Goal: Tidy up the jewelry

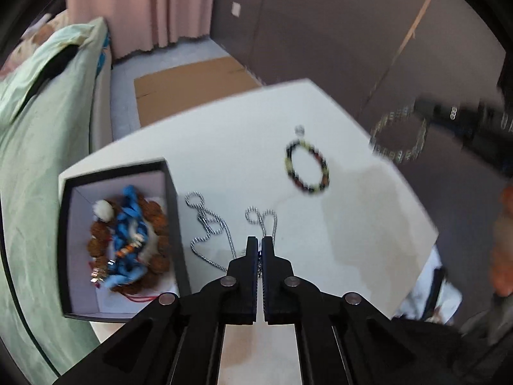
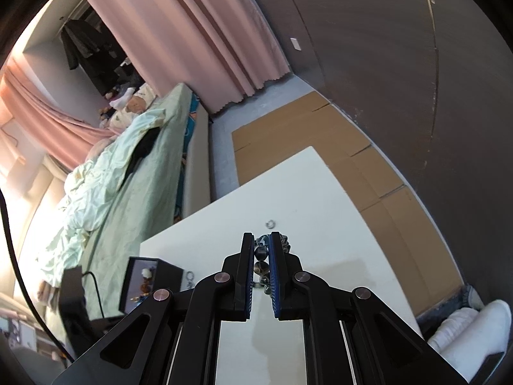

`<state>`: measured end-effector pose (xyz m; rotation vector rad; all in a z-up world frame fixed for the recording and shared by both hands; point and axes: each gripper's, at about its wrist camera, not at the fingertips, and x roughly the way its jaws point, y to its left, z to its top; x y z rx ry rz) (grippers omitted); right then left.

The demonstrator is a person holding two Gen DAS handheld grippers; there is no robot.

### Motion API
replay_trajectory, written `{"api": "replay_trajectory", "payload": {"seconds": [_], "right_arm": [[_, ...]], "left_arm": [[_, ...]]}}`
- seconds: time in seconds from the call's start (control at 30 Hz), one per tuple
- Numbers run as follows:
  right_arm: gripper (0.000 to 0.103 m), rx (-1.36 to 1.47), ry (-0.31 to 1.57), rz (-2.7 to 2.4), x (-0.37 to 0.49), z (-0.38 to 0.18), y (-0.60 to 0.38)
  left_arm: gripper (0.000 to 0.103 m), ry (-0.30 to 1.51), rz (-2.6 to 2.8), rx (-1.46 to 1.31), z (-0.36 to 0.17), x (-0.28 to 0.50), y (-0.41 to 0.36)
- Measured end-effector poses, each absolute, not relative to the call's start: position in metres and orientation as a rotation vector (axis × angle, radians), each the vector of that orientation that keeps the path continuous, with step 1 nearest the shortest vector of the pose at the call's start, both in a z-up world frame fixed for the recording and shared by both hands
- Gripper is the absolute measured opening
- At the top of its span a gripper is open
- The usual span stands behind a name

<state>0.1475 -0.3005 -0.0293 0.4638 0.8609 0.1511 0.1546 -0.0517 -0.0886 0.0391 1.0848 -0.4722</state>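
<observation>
White table (image 1: 368, 211) bore a black box (image 1: 171, 199); beside it, the left gripper (image 1: 259, 240) pinched a silver chain (image 1: 205, 224), while the right gripper (image 2: 261, 237) clamped a dark beaded bracelet (image 2: 261, 256).

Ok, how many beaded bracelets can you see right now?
3: black-yellow-red bracelet on the white table; dark stone-bead bracelet in the right gripper; brown-bead bracelet in the black box, where more may hide.

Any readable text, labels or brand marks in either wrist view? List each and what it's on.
None readable.
Black jewelry box: no print visible.
White table: plain.
Flattened brown cardboard: no markings legible.
Small white wall plate: blank, as far as it shows.
Blurred dark hand-held gripper at the left view's right edge: any marks smeared.
</observation>
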Motion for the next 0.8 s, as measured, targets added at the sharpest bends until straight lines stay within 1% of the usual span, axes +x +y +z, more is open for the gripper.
{"api": "replay_trajectory", "payload": {"seconds": [0.2, 0.43, 0.8], "right_arm": [[0.01, 0.46, 0.852, 0.177, 0.147, -0.028, -0.29], [0.01, 0.478, 0.84, 0.208, 0.152, -0.023, -0.282], [0.01, 0.495, 0.81, 0.352, 0.158, -0.01, -0.249]], "left_arm": [[0.001, 1.015, -0.459, -0.031, -0.062, 0.155, -0.034], [0.001, 0.902, -0.45, -0.087, -0.016, 0.15, -0.013], [0.001, 0.784, -0.367, -0.051, 0.058, 0.139, 0.011]]}}
